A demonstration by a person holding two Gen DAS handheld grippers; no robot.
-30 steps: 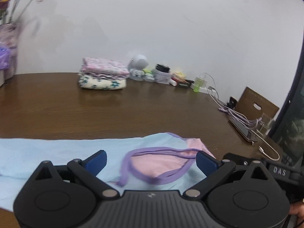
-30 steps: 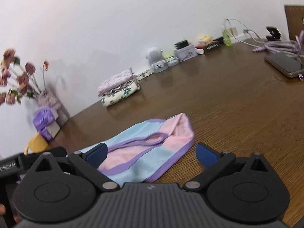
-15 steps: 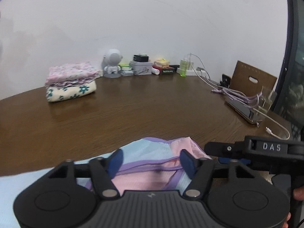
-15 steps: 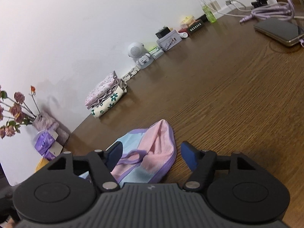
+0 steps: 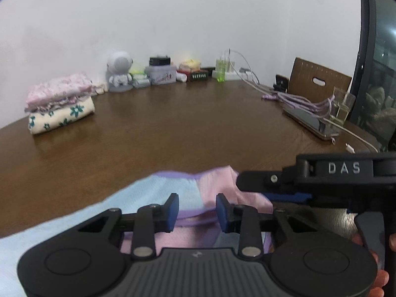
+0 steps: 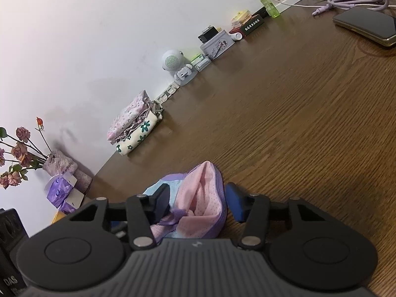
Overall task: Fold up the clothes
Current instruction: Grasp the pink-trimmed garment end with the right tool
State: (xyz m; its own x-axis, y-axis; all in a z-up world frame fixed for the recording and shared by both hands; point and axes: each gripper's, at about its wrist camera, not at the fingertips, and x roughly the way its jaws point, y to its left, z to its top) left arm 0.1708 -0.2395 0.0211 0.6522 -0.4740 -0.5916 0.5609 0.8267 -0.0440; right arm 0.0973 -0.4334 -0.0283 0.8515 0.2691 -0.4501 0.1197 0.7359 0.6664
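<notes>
Left wrist: two closing grippers, left (image 5: 196, 209) and right (image 6: 195, 201), straddle one garment (image 5: 173, 193), unclamped.

Both grippers were black: left gripper (image 5: 196, 212) and right gripper (image 6: 196, 204) had ribbed grey housings, round side discs, silver pivot screws, blue pads (image 5: 172, 210); one carried white "DAS" lettering
</notes>
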